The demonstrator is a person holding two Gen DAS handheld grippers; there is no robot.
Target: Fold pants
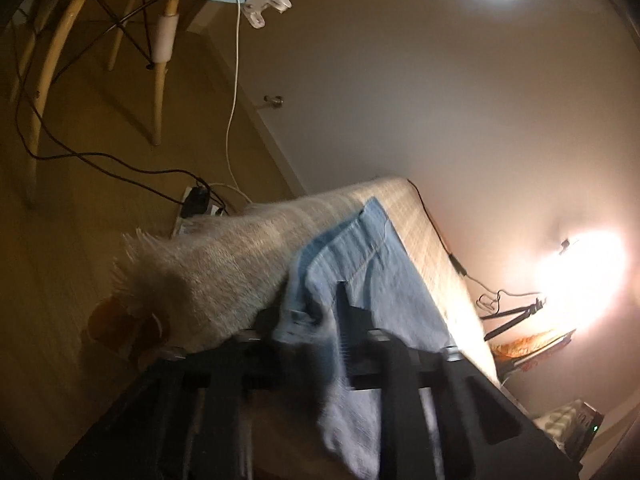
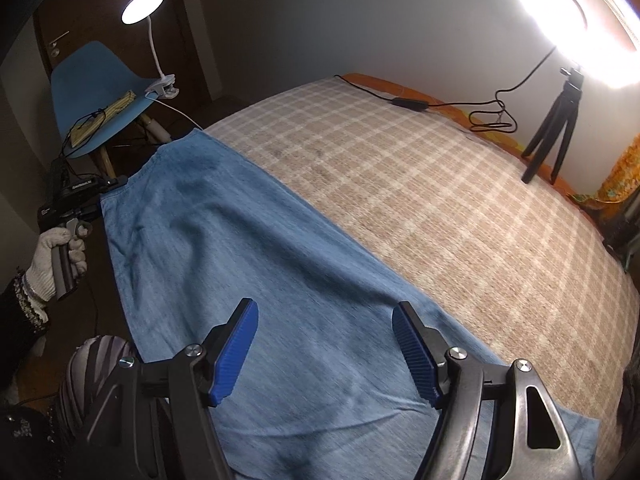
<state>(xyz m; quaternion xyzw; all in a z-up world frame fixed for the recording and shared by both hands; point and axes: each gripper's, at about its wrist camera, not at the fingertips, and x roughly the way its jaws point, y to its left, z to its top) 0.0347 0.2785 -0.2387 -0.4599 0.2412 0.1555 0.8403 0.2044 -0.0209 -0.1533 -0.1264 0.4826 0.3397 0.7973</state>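
Blue denim pants [image 2: 248,256] lie lengthwise along the near-left side of the checked bedspread [image 2: 440,200]. My right gripper [image 2: 324,316] is open and empty, its blue pads [image 2: 236,344] hovering over the near part of the pants. My left gripper [image 1: 320,320] is shut on the far end of the pants [image 1: 360,264] at the bed's edge, cloth bunched between its dark fingers. In the right wrist view the left gripper [image 2: 116,182] shows at the far left corner of the pants, held by a gloved hand [image 2: 52,260].
A blue chair [image 2: 100,100] with a clip-on lamp [image 2: 144,0] stands beyond the bed's far-left corner. A black tripod [image 2: 556,128] with a bright light and a cable [image 2: 440,100] stand on the bed's far side by the wall. A power strip and cords [image 1: 196,204] lie on the floor.
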